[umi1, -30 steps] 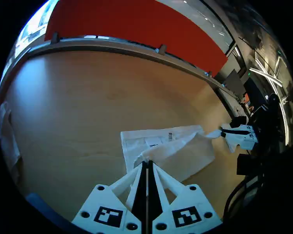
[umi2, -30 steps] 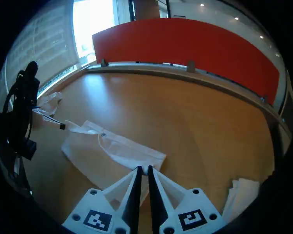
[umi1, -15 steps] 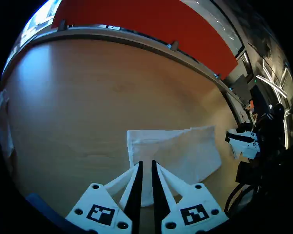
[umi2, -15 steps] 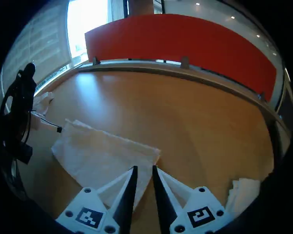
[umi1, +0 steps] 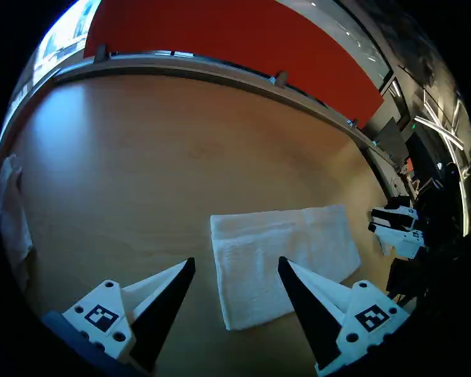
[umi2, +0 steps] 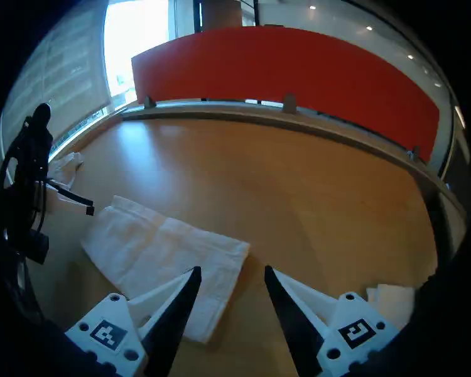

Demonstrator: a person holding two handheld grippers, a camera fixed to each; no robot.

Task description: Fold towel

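"What did the left tool point(umi1: 234, 262) look like?"

"It had two long wedge fingers point(umi1: 166, 295), white on the outside and black on the inner faces, each tapering to a point. Each white base carried a square black-and-white marker point(umi1: 102, 312) with dark round screw holes point(umi1: 108, 284) around it."

"And the right tool point(umi2: 232, 270)?"

"It was the same build, white wedges faced in black, with a marker on each base and dark holes around it. From the left gripper view it showed as white blocks striped with black."

"Was there anything behind the left one?"

"In the right gripper view there was a black upright mount point(umi2: 33, 141) with dark looping cables point(umi2: 9, 179), too shadowed to make out further."
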